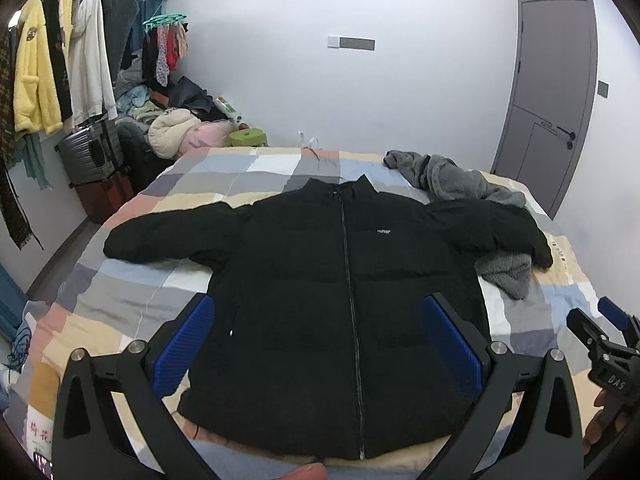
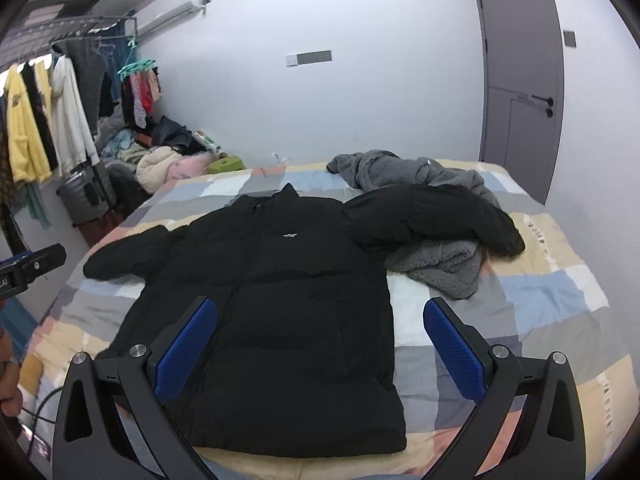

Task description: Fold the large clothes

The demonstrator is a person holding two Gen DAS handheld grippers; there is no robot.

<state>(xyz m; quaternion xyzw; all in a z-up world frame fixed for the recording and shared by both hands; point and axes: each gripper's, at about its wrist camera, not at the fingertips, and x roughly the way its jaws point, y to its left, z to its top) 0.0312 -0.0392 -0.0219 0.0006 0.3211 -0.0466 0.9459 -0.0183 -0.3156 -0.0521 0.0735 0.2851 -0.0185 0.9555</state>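
A black puffer jacket (image 1: 320,300) lies flat, front up and zipped, on the checked bed (image 1: 132,280), sleeves spread out to both sides. My left gripper (image 1: 318,336) is open and empty above the jacket's lower half. My right gripper (image 2: 320,340) is open and empty above the jacket's lower right side (image 2: 280,320). The right gripper also shows at the right edge of the left wrist view (image 1: 612,332). The jacket's right sleeve (image 2: 436,220) rests on a grey fleece garment (image 2: 440,268).
The grey fleece garment (image 1: 452,178) lies crumpled at the bed's far right. A clothes rack with hanging garments (image 1: 60,64), a suitcase (image 1: 90,152) and a pile of clothes (image 1: 176,128) stand left of the bed. A grey door (image 1: 552,92) is at the right.
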